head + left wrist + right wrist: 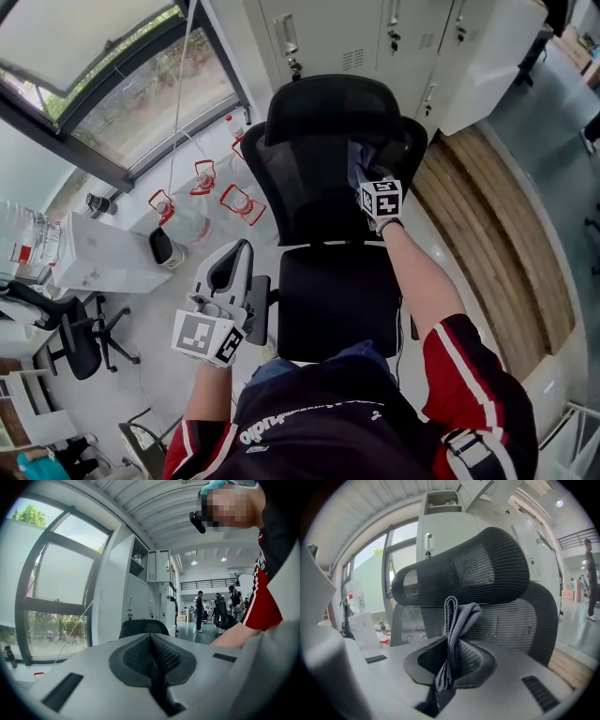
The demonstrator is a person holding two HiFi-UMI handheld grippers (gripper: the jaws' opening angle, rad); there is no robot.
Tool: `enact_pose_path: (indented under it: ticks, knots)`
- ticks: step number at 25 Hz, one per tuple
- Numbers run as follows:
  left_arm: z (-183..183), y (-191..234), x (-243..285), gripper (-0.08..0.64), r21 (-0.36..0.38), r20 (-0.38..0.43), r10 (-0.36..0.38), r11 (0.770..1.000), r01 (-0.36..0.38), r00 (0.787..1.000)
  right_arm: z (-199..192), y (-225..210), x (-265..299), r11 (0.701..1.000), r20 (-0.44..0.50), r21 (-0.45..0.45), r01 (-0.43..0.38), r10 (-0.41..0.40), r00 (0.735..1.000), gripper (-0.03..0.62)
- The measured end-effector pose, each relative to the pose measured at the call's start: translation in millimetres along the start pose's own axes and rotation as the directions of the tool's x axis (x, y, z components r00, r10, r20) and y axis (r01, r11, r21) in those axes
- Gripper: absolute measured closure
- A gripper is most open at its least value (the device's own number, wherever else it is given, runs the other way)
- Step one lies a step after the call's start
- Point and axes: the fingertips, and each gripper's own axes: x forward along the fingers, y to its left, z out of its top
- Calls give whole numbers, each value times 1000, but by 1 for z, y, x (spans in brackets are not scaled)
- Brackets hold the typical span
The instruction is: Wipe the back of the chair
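Observation:
A black mesh office chair (323,187) stands before me, its backrest (520,616) and headrest (464,571) filling the right gripper view. My right gripper (367,176) is shut on a folded grey cloth (457,630), held against the right part of the backrest front. The cloth (359,157) shows just above the gripper's marker cube in the head view. My left gripper (225,272) hangs left of the seat, jaws closed with nothing between them; its view shows the chair's top (143,627) in the distance.
White metal lockers (375,37) stand behind the chair. Water jugs with red handles (211,192) and a white box (103,253) sit at the left under a window. Another black chair (80,337) is at far left. Wooden planks (497,225) lie at the right. People stand far off (220,609).

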Motion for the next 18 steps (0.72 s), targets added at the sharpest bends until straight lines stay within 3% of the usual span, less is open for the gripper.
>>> enact_pose_path:
  ticks: [8, 18]
  knots:
    - [6, -23, 12, 537, 48, -13, -36, 998, 36, 999, -12, -74, -35, 993, -6, 28, 115, -115, 993, 532]
    - [2, -38, 25, 537, 20, -15, -82, 996, 83, 996, -33, -162, -90, 954, -26, 87, 288, -287, 958, 532]
